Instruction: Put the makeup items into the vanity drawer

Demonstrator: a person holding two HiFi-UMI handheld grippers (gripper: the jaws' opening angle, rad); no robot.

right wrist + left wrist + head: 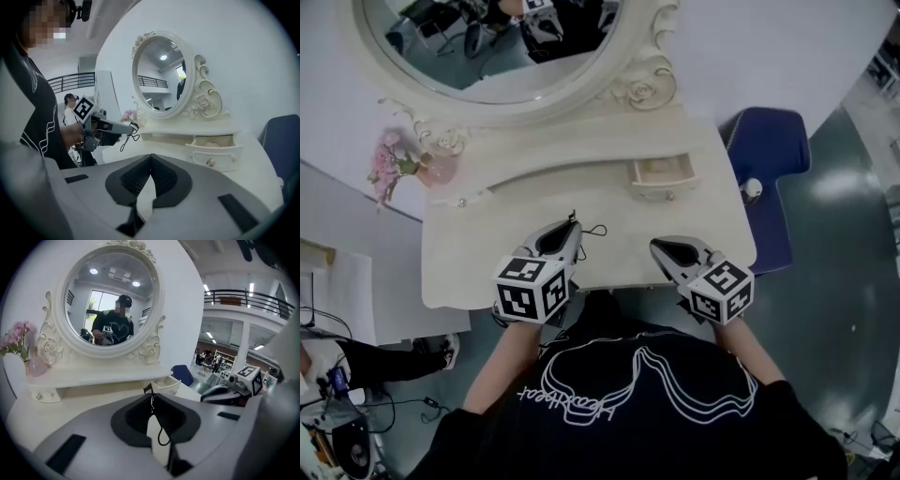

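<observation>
My left gripper (pixel 573 229) hovers over the front of the white vanity top (pixel 487 253), shut on a thin black eyelash curler (pixel 586 228). The curler's wire loops poke out between the jaws (pixel 154 404) and hang from the tips in the right gripper view (pixel 127 136). My right gripper (pixel 661 247) is level with it on the right, shut with nothing between its jaws (pixel 151 157). The small vanity drawer (pixel 661 174) stands pulled open beyond the right gripper, and something pale beige lies inside it (pixel 212 144).
An oval mirror (pixel 497 47) in a carved frame rises at the back of the vanity. A pink vase of flowers (pixel 403 166) stands at the back left. A blue chair (pixel 769 178) sits to the right of the vanity, with a small white thing (pixel 751 187) on it.
</observation>
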